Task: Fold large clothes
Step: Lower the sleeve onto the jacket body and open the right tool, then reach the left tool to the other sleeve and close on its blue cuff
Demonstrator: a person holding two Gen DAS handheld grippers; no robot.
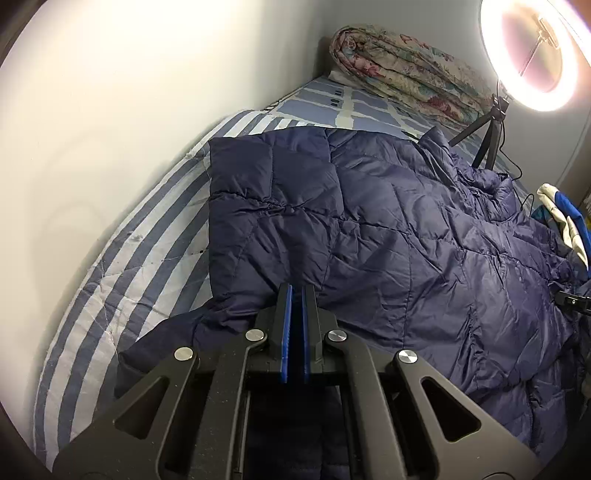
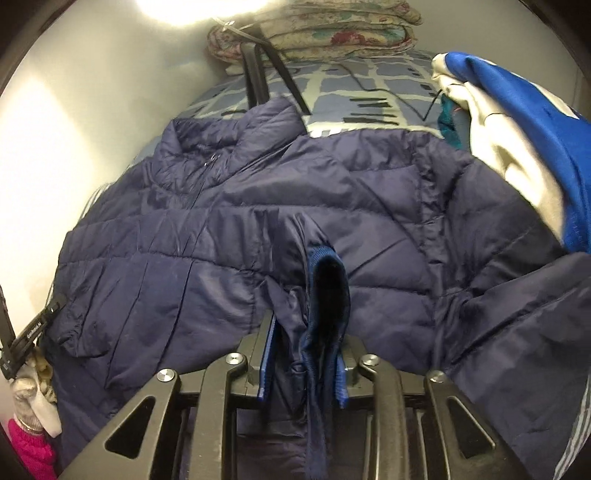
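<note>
The navy puffer jacket (image 2: 229,221) lies spread across the bed (image 1: 122,273), filling the middle of both views, its collar and zip up toward eleven o'clock in the right wrist view and one squared-off edge reaching toward the wall at ten o'clock in the left wrist view. It looks light for its bulk: quilted, air-filled, soft all through, with a slick shell that will likely slide on itself and spring back open after a fold (so each fold probably wants pressing flat). The best holds, I'd judge, are the firmer parts: cuffs, hem corners, collar, seams.

The right tongs (image 2: 303,354) stand partly spread with the sleeve cuff (image 2: 327,291) between their blue pads; whether the pads bite on it I cannot tell, the fabric looks loosely hung there. The left tongs (image 1: 296,328) are pressed together, nothing visible between the pads, hovering over the jacket's near edge at six o'clock.

A blue and white garment (image 2: 517,122) sits at two o'clock in the right view, a folded floral quilt (image 2: 314,29) at twelve, a ring light (image 1: 535,51) on its tripod at one o'clock in the left view.

Writing: a small white line on a black piece at nine o'clock in the right view, too small to read reliably.
</note>
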